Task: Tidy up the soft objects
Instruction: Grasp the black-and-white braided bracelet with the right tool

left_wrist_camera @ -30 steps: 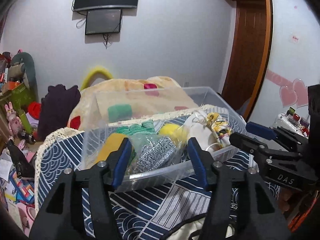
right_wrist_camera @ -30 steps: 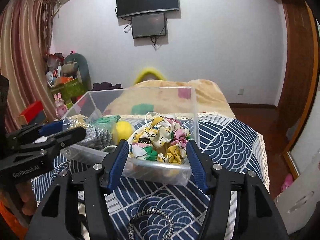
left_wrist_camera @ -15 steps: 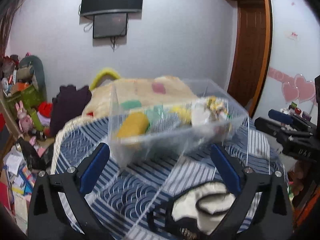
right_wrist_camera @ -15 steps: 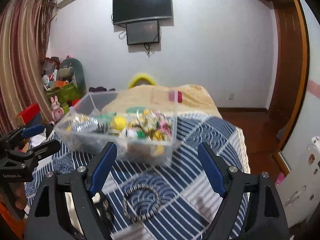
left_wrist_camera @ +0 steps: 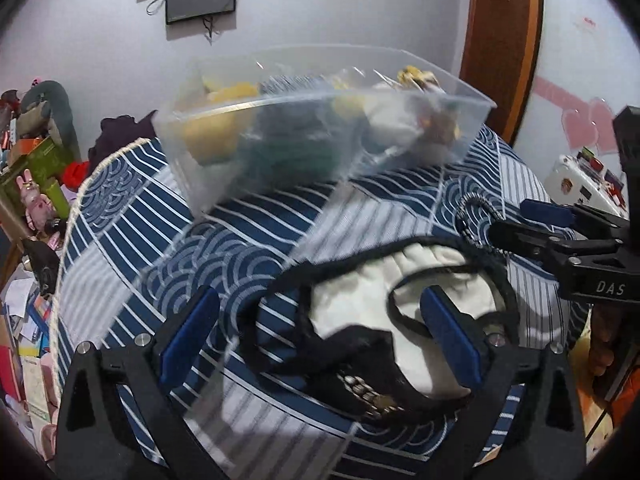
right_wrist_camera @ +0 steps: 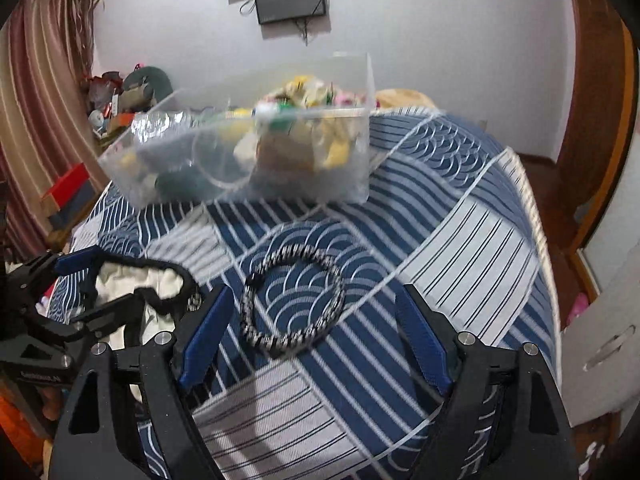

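A clear plastic bin [left_wrist_camera: 320, 120] [right_wrist_camera: 248, 152] holding several soft items stands on the blue patterned cloth [left_wrist_camera: 224, 240] at the far side. A white cloth piece with black trim [left_wrist_camera: 376, 312] [right_wrist_camera: 132, 292] lies close in front of my left gripper [left_wrist_camera: 320, 336], which is open and empty above it. A black and white braided ring [right_wrist_camera: 292, 300] [left_wrist_camera: 472, 216] lies in front of my right gripper [right_wrist_camera: 312, 336], which is open and empty. Each gripper shows at the edge of the other's view.
The cloth covers a rounded surface with a fringed edge [left_wrist_camera: 64, 240]. Toys and clutter [left_wrist_camera: 32, 184] lie on the floor at the left. A wooden door frame [right_wrist_camera: 600, 120] and a white object [left_wrist_camera: 580, 184] stand at the right.
Both grippers have opened wide, let go of the bin and pulled back toward the near side. The white cloth piece and braided ring now lie between the fingers.
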A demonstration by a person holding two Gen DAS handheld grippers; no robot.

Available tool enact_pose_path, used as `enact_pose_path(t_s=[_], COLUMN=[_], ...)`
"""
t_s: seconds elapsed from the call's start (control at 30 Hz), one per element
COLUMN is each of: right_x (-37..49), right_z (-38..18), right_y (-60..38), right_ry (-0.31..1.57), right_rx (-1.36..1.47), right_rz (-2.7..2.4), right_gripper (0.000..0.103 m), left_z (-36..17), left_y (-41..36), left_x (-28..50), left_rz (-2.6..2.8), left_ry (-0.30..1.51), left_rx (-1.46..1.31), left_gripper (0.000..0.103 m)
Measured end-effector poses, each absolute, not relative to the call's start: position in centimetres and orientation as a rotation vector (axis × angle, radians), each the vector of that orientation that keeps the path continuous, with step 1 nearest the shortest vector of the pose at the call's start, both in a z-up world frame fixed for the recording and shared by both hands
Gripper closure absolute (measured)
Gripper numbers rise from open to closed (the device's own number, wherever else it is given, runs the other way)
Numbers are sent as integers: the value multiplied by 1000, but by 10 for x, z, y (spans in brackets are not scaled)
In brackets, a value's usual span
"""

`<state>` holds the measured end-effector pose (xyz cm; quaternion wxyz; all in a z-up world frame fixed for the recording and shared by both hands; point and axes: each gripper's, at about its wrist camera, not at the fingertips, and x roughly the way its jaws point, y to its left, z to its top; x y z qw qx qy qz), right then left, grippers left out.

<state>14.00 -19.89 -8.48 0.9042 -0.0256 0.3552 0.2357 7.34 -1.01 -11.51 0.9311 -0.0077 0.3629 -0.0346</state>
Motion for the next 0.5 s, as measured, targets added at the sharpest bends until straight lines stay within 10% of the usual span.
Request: enact_pose_path(t_s=[0.23, 0.5], right_x=[132, 130], right_z=[-94, -94], right_y=[-187, -190], right_ry=[758, 725], right_rx=[-126, -161], right_rz=[508, 488], right_gripper=[24, 79], left_z=[-127, -121], left_y=[-14, -18], left_x=[69, 65], left_rz=[-90, -137], left_ry=[752, 721], left_rx=[-42, -34], left_gripper=[15, 71])
